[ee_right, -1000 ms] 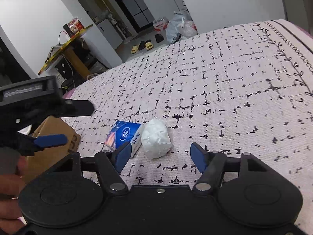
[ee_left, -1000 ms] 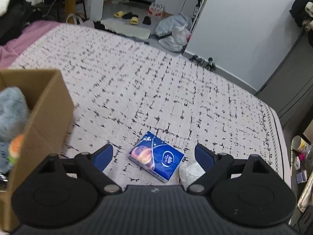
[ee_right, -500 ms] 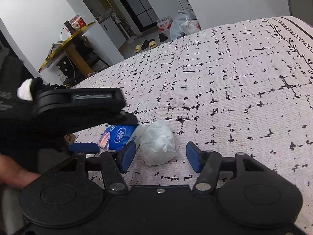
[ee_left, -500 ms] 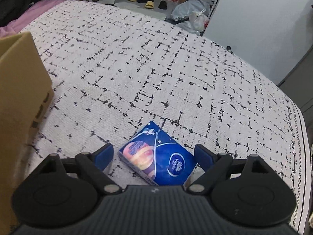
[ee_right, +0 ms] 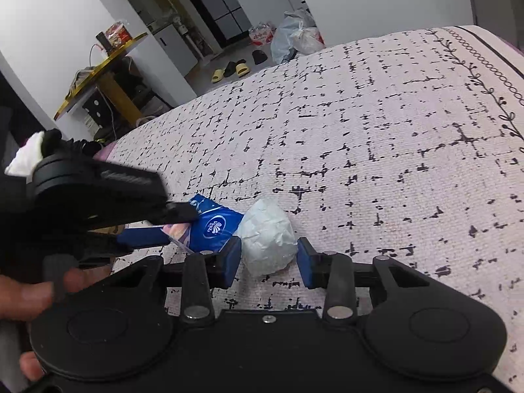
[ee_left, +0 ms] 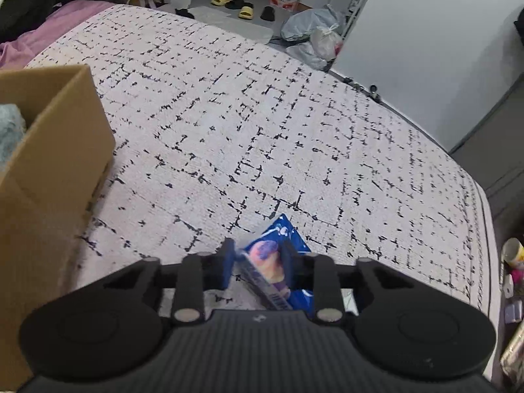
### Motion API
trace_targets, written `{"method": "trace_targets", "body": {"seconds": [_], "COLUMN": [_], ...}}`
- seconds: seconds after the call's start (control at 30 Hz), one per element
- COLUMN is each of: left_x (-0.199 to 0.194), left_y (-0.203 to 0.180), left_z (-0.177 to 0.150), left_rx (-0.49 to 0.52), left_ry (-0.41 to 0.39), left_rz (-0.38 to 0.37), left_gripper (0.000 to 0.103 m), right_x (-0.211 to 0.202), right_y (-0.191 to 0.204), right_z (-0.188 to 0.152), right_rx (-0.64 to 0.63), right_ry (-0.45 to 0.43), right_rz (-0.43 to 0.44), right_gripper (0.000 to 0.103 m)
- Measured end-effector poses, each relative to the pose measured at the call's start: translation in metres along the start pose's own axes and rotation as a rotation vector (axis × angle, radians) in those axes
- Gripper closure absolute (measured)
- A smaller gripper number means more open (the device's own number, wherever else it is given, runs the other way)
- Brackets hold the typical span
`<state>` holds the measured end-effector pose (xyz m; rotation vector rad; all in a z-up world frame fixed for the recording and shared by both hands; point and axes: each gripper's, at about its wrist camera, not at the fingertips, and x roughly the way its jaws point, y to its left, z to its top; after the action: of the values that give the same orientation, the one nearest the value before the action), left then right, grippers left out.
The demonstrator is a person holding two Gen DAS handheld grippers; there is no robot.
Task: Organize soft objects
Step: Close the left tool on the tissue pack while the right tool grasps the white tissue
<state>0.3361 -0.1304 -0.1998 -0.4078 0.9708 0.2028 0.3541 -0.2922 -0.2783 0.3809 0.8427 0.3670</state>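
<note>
**Both grippers at the pick-up: tissue pack clamped, white bundle about to be taken**

The left gripper [ee_left: 258, 263] is closed on the blue tissue pack [ee_left: 275, 262], which sits tilted between its blue pads, low over the patterned bedspread [ee_left: 262, 131]. From the right wrist view the pack [ee_right: 213, 226] looks lifted at one end, though whether it has fully left the bedspread cannot be told. The right gripper [ee_right: 268, 257] is partly open, its pads on either side of the white crumpled bundle [ee_right: 267, 240], which lies on the bedspread just beside the pack; the pads seem very near it but not yet squeezing.

The step in hand is likely grasping both soft items. The cardboard box [ee_left: 49, 163], already holding something grey and fluffy [ee_left: 9, 131], stands to the left. Next, the right jaws should close gently on the bundle, and the left should carry the pack over the box rim.
</note>
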Motion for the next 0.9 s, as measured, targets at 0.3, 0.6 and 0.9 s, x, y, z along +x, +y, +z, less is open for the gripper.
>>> {"method": "trace_targets", "body": {"seconds": [0.3,0.6,0.9], "left_x": [-0.021,-0.081,-0.148], "left_y": [0.009,0.018,0.056], "left_z": [-0.001,0.004,0.02], "left_rx": [0.0,0.058,0.034], "left_ry": [-0.012,-0.077,-0.169], "left_rz": [-0.043,-0.112,-0.096], "left_gripper": [0.086,0.088,0.088], "right_x": [-0.022,-0.034,-0.044], "right_y": [0.011,0.024,0.04], "right_z": [0.005,0.01,0.008], "right_rx": [-0.003,-0.021,-0.059], "right_ry": [-0.037,-0.055,-0.08], "right_rz": [-0.01,0.039,0.055], "right_gripper": [0.066,0.066,0.067]}}
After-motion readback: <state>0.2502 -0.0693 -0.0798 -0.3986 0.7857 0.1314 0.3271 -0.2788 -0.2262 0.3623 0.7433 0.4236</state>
